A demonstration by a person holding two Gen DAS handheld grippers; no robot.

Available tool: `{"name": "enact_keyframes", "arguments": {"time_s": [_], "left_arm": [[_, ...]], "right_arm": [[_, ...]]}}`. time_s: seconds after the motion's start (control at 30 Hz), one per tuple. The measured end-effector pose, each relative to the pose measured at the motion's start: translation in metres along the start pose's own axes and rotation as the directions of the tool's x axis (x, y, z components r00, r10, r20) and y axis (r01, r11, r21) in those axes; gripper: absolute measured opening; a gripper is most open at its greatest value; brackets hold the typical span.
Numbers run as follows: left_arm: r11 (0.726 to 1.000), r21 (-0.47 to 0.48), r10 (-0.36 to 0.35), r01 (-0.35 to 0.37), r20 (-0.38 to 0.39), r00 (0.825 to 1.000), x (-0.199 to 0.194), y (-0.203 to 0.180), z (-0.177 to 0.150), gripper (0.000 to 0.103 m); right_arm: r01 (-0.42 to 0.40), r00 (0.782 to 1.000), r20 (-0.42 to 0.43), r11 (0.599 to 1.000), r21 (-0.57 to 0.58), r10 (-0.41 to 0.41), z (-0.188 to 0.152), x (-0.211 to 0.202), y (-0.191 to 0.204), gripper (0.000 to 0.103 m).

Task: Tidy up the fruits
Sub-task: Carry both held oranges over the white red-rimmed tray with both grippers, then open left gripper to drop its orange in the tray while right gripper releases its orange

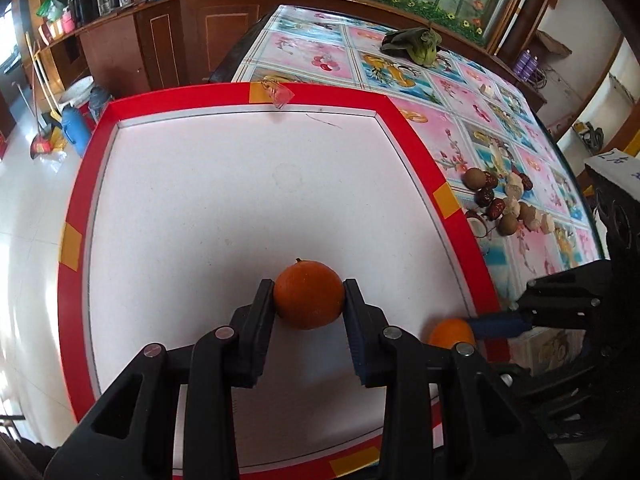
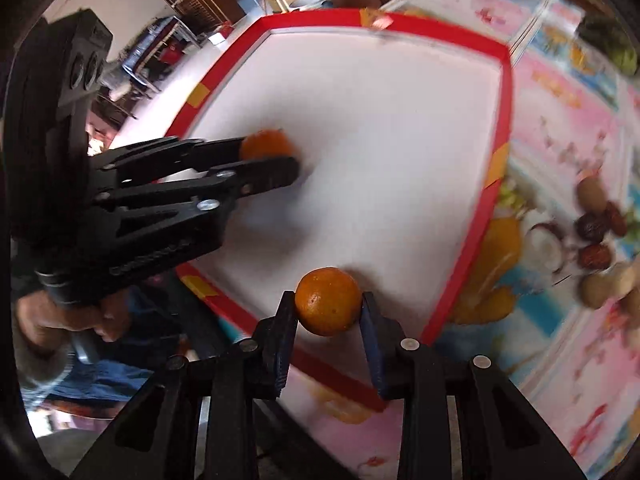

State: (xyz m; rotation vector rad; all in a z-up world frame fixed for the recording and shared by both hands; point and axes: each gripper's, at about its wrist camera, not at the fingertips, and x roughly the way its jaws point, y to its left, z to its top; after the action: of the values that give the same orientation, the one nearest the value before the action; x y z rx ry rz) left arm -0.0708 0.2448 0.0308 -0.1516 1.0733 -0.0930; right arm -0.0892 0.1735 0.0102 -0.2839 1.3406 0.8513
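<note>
One bench (image 1: 460, 92) carries one red-edged white tray (image 1: 224, 200). Two oranges are above it: the left gripper (image 1: 308, 300) fingers pinch one orange (image 1: 309, 295), the right gripper (image 2: 329, 308) fingers pinch the other orange (image 2: 328, 295).

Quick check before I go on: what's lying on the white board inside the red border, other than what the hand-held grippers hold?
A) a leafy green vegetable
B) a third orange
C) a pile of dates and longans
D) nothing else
D: the white board is bare; the left hand-held gripper and the right hand-held gripper each grip an orange over it.
</note>
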Motion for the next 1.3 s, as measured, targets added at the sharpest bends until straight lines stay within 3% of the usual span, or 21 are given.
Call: {"name": "enact_keyframes", "arguments": {"time_s": [0.3, 0.37, 0.4, 0.47, 0.5, 0.6, 0.8, 0.97, 1.3], "left_arm": [[1.000, 0.020, -0.010, 0.011, -0.029, 1.000, 0.002, -0.020, -0.005, 0.031], [1.000, 0.008, -0.009, 0.009, -0.031, 0.999, 0.001, -0.020, -0.006, 0.033], [1.000, 0.003, -0.012, 0.012, -0.032, 0.999, 0.001, -0.020, -0.006, 0.035], [1.000, 0.002, -0.018, 0.018, -0.034, 0.999, 0.000, -0.022, -0.007, 0.058], [1.000, 0.007, -0.007, 0.008, -0.037, 0.999, 0.001, -0.024, -0.007, 0.063], [1.000, 0.002, 0.003, -0.002, -0.036, 0.999, 0.000, -0.028, -0.007, 0.066], [1.000, 0.001, 0.020, -0.020, -0.009, 1.000, -0.006, -0.038, 0.001, 0.066], [1.000, 0.029, 0.008, -0.009, 0.007, 1.000, -0.011, -0.060, 0.011, 0.073], [0.992, 0.113, -0.049, 0.049, -0.006, 0.999, -0.013, -0.114, 0.028, 0.073]], "right_arm": [[0.047, 0.999, 0.019, 0.995, -0.092, -0.045, -0.002, 0.002, 0.013, 0.036], [0.051, 0.999, 0.018, 0.993, -0.109, -0.049, -0.003, 0.001, 0.016, 0.050], [0.046, 0.999, 0.022, 0.992, -0.120, -0.043, -0.002, -0.003, 0.014, 0.052], [0.046, 0.998, 0.036, 0.988, -0.147, -0.042, -0.003, -0.006, 0.022, 0.060], [0.047, 0.998, 0.044, 0.987, -0.156, -0.041, -0.006, -0.009, 0.021, 0.061], [0.034, 0.997, 0.070, 0.987, -0.159, -0.023, -0.013, -0.023, 0.015, 0.062], [0.003, 0.990, 0.139, 0.997, -0.080, 0.008, -0.029, -0.058, -0.013, 0.065], [-0.006, 0.982, 0.189, 0.999, 0.031, 0.000, -0.045, -0.081, -0.047, 0.068], [0.034, 0.965, 0.240, 0.953, 0.303, -0.110, -0.084, -0.117, -0.124, 0.069]]}}
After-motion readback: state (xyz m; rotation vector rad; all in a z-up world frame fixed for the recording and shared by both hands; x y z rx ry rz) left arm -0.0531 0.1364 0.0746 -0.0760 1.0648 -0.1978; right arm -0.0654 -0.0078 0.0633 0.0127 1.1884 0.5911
